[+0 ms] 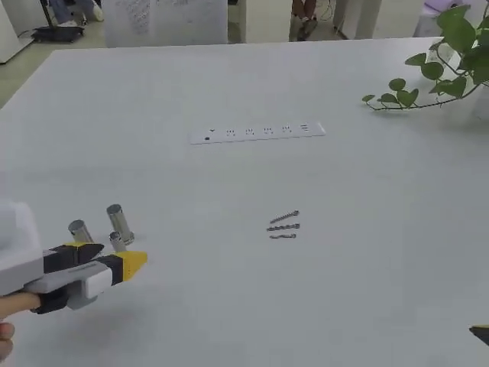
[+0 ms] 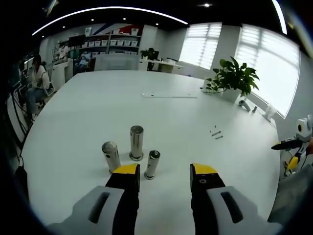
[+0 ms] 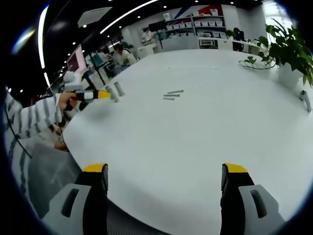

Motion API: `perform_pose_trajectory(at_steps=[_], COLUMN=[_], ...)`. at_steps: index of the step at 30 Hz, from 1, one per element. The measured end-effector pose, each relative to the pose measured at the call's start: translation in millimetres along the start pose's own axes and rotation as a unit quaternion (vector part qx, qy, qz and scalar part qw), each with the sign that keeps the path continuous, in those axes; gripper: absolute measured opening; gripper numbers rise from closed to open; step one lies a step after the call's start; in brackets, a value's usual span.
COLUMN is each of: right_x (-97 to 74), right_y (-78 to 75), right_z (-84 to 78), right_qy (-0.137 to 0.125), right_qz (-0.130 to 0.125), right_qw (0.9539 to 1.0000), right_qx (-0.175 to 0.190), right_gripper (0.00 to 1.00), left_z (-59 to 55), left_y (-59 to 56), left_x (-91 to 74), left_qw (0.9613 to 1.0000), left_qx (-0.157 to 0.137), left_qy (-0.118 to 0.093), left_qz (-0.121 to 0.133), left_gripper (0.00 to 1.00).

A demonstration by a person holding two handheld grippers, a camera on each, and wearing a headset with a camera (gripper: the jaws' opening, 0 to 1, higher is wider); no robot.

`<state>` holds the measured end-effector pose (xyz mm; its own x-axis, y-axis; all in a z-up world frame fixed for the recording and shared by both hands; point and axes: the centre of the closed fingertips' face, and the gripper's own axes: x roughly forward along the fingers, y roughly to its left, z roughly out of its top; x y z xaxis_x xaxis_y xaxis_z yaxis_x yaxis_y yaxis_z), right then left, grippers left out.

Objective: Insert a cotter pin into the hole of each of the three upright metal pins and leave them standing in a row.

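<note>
Three upright metal pins [image 1: 114, 222] stand bunched on the white table at the near left. In the left gripper view the tallest pin [image 2: 136, 142] is behind, with a second pin [image 2: 111, 155] and a shorter third pin [image 2: 152, 163] in front. My left gripper [image 2: 165, 176] is open just short of them, with the short pin close to its left jaw. Three cotter pins [image 1: 283, 226] lie side by side mid-table. My right gripper [image 3: 166, 169] is open wide over the table's near edge, far from the cotter pins [image 3: 172, 94]; its tip [image 1: 480, 332] shows at bottom right.
A flush power strip [image 1: 258, 132] sits in the table beyond the cotter pins. A leafy plant [image 1: 451, 53] reaches over the far right corner. The person's striped sleeve [image 3: 24, 122] shows at the left of the right gripper view.
</note>
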<state>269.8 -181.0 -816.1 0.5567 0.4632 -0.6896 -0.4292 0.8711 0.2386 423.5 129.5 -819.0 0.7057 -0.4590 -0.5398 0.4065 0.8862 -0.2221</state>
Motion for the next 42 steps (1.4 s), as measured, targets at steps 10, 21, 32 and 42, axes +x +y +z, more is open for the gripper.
perform_pose_trajectory(at_steps=[10, 21, 32, 42], right_x=[-1.2, -2.6, -2.8, -3.5], right_y=[-1.1, -2.2, -0.7, -1.0], right_z=[-1.7, -2.3, -2.6, -4.9], right_qy=[0.005, 0.005, 0.007, 0.009], right_qz=[-0.001, -0.003, 0.001, 0.002], right_qw=[1.0, 1.0, 1.0, 0.9999], right_qx=[0.0, 0.004, 0.003, 0.007], right_gripper=[0.97, 0.97, 0.97, 0.97], left_z=[-1.1, -1.3, 0.7, 0.3], left_y=[7.3, 10.1, 12.6, 16.3], left_x=[5.1, 11.7, 14.6, 13.9], left_qw=[0.9996, 0.9983, 0.9972, 0.9956], left_qx=[0.02, 0.049, 0.062, 0.078], left_qy=[0.011, 0.02, 0.026, 0.032], left_qz=[0.018, 0.025, 0.031, 0.042], left_gripper=[0.32, 0.21, 0.13, 0.08])
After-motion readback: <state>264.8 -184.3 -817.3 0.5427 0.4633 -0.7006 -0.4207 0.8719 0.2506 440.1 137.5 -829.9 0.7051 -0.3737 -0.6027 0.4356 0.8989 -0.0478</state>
